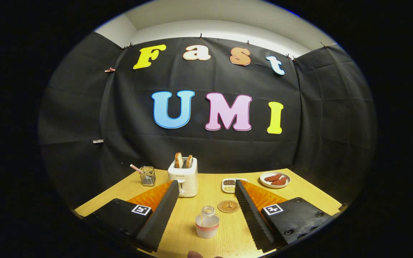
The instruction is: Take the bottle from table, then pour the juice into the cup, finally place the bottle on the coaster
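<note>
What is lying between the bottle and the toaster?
Bare table, seen in the gripper view; the bottle stands between the open gripper's fingers, toaster beyond.

My small clear bottle (207, 222) stands upright, uncapped, holding a little juice. Just beyond it lies the round brown coaster (228, 206). The ribbed glass cup (148, 176) stands far back, straw inside.

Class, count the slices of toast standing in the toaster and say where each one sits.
2. Both stand upright in the white toaster beyond the open tongs: one slice in the left slot, the other in the right. None seems hidden.
</note>
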{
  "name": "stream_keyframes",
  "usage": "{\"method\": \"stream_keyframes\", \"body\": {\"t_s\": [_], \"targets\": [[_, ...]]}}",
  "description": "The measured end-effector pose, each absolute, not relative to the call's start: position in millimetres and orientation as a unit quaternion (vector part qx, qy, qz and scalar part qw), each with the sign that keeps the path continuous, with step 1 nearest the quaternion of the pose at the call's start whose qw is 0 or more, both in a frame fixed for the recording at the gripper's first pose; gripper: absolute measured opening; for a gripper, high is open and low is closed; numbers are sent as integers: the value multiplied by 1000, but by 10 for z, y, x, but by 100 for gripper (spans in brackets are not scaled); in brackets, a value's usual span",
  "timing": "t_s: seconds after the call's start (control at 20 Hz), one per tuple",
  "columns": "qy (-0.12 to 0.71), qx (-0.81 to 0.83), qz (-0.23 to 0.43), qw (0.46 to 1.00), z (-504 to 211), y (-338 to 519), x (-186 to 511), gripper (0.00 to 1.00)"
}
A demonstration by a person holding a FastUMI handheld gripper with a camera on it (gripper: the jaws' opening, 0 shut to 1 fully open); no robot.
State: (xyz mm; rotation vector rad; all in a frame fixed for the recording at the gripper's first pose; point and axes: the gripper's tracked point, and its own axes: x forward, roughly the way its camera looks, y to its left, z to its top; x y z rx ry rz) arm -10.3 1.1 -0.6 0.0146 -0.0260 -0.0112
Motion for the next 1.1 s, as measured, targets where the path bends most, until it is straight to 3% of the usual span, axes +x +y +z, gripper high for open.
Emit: {"method": "stream_keyframes", "body": {"t_s": [0.55,0.7,1.1], "targets": [[-11,-1,-29,1000,-235,-63,-24,96],[-15,-3,-53,998,-456,-93,21,96],[6,3,-41,999,-1232,82,238,97]]}}
